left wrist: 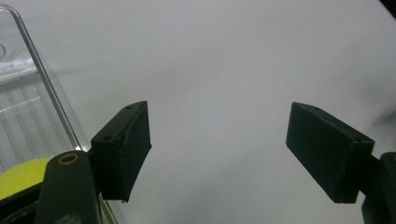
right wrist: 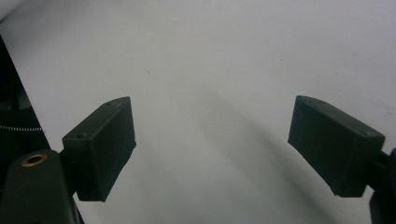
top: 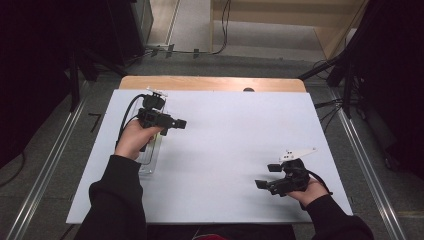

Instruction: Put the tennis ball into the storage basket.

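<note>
Bench: bench (top: 225, 145) with a white top and a strip of bare wood along its far edge.
Left gripper: left gripper (top: 172, 123) held in the person's left hand (top: 134, 139) over the left part of the bench, pointing toward the middle.
Left fingers: spread wide apart in the left gripper view, nothing between them, white surface showing through the gap; one finger (left wrist: 122, 149) sits just beside the clear tray.
Clear tray: clear tray (top: 150, 159) lying on the bench under the left hand, transparent and ribbed; its rim (left wrist: 39, 74) runs up the left of the left gripper view.
Yellow-green thing: yellow-green thing (left wrist: 21, 175) at the tray end of the left gripper view, mostly hidden; cannot tell what it is.
Right gripper: right gripper (top: 267, 176) in the right hand (top: 311, 192) near the bench's front right corner, well apart from the tray.
Right fingers: wide open, empty; one finger (right wrist: 100, 147) over bare white surface.
</note>
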`<state>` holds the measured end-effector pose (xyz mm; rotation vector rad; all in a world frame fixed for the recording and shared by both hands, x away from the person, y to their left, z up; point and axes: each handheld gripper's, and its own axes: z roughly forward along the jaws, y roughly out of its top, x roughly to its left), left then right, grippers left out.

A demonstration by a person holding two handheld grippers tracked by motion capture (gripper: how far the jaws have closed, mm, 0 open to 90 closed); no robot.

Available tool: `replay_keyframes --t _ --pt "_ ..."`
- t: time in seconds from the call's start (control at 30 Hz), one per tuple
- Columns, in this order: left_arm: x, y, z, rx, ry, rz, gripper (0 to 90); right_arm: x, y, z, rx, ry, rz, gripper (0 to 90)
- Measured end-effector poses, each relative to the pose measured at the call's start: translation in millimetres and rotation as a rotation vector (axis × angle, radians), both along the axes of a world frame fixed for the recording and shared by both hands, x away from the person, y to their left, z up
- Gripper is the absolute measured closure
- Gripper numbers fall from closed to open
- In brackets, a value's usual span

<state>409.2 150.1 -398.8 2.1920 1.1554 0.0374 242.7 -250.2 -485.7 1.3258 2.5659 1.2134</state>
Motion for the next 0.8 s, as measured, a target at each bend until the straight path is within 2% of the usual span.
replay_keyframes --t 0.13,0.5,0.8 --pt "-3.7 -2.3 -2.3 -0.026 0.006 0.001 22.7 0.0 0.0 0.1 0.001 -0.001 -0.001 12.8" --pt "-18.5 -6.5 -4.7 -0.056 -0.008 -0.032 22.7 -0.1 -0.9 0.4 0.005 -0.002 -0.006 12.8" --pt "-30.4 -6.6 -10.5 -0.06 -0.017 -0.051 22.7 0.0 -1.2 0.9 0.007 -0.002 -0.009 12.8"
